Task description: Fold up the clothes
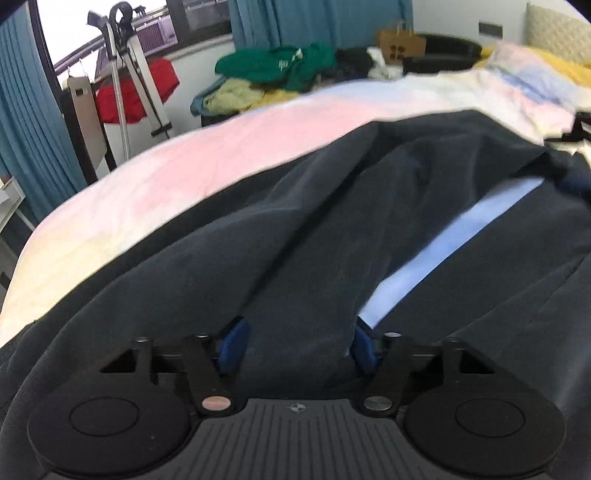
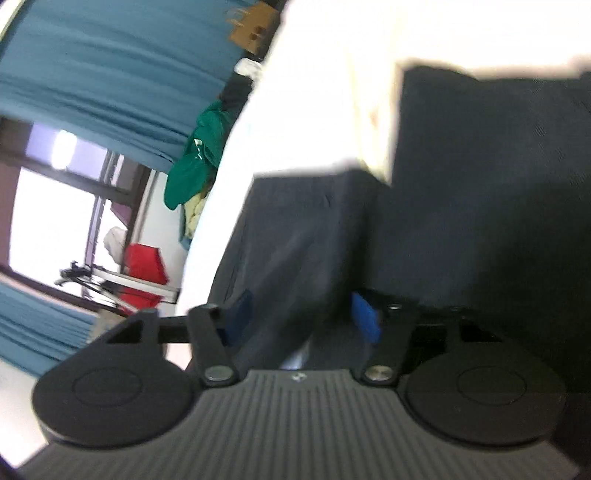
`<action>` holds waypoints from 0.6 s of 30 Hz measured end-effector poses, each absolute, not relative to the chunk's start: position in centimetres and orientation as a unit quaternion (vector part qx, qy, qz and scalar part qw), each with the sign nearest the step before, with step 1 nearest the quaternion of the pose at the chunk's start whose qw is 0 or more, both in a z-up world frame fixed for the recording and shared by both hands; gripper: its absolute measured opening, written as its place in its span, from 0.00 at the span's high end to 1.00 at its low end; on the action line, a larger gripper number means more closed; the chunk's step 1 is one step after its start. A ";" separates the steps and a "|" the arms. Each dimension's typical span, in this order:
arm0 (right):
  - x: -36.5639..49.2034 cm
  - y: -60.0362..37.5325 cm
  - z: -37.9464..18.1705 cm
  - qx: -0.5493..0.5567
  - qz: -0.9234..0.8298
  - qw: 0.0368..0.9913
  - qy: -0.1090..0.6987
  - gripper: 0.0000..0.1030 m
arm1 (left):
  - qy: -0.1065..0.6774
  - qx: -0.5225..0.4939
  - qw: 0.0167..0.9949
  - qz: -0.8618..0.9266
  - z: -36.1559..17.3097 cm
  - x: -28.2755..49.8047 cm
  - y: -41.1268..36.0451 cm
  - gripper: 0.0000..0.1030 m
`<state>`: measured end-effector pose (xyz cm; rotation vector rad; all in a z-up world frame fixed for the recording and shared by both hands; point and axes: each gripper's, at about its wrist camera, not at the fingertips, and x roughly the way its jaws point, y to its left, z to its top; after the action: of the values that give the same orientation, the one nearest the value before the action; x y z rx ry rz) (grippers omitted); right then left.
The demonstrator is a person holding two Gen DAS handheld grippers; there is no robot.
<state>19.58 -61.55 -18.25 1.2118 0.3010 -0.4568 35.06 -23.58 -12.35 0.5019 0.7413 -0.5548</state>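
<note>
A dark navy garment lies spread over the pastel bedsheet; a strip of light blue sheet shows between its two long parts. My left gripper is shut on a thick fold of the dark garment between its blue pads. In the right wrist view, tilted and blurred, my right gripper is shut on another fold of the same dark garment, with cloth bunched between the blue pads and part of the garment folded over on the pale bedsheet.
A pile of green and yellow clothes lies past the far side of the bed, beside a brown paper bag. A rack with red cloth stands at the left by teal curtains. A pillow sits far right.
</note>
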 end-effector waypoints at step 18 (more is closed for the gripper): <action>24.1 -65.8 -15.2 0.431 -0.289 0.834 0.189 0.95 | 0.299 0.245 0.852 -0.352 -9.8 29.0 -19.9 0.88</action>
<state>24.11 -65.80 -15.18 0.9124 0.4009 -0.6119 28.98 -19.90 -9.76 0.5149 0.6284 -0.7418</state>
